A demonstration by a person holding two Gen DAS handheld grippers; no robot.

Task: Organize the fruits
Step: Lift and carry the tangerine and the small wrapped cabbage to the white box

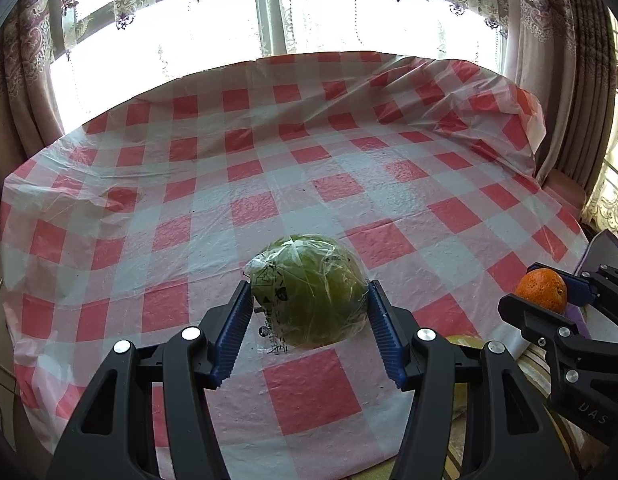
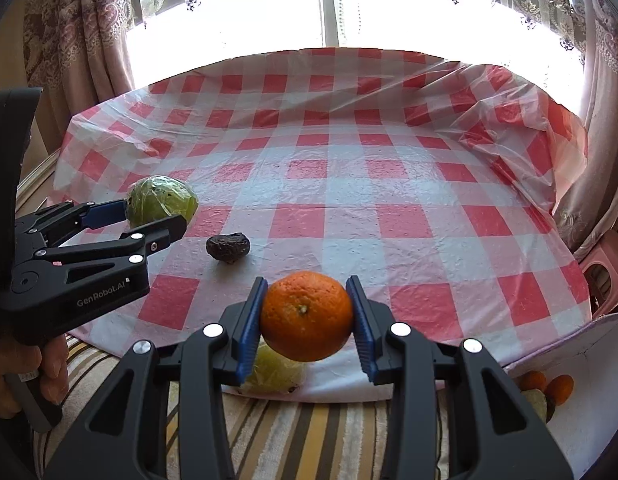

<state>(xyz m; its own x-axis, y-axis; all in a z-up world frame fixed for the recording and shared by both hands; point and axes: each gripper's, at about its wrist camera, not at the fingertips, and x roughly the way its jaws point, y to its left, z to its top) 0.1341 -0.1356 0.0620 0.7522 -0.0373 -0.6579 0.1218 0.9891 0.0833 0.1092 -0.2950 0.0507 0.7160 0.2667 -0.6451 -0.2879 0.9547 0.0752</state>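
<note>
My left gripper (image 1: 309, 304) is shut on a green fruit wrapped in clear plastic (image 1: 309, 288) and holds it just above the red-and-white checked tablecloth (image 1: 269, 168). It also shows in the right wrist view (image 2: 157, 216) with the green fruit (image 2: 161, 198) at the left. My right gripper (image 2: 307, 316) is shut on an orange (image 2: 307, 316) and holds it over the table's near edge. The orange also shows in the left wrist view (image 1: 541, 286) at the far right. A dark wrinkled fruit (image 2: 227, 247) lies on the cloth between the two grippers.
A yellow-green fruit (image 2: 275, 370) lies on the striped cloth (image 2: 309, 432) below the held orange. A white box (image 2: 581, 348) at the lower right holds small oranges (image 2: 559, 388) and other fruit. Curtains and a bright window stand behind the table.
</note>
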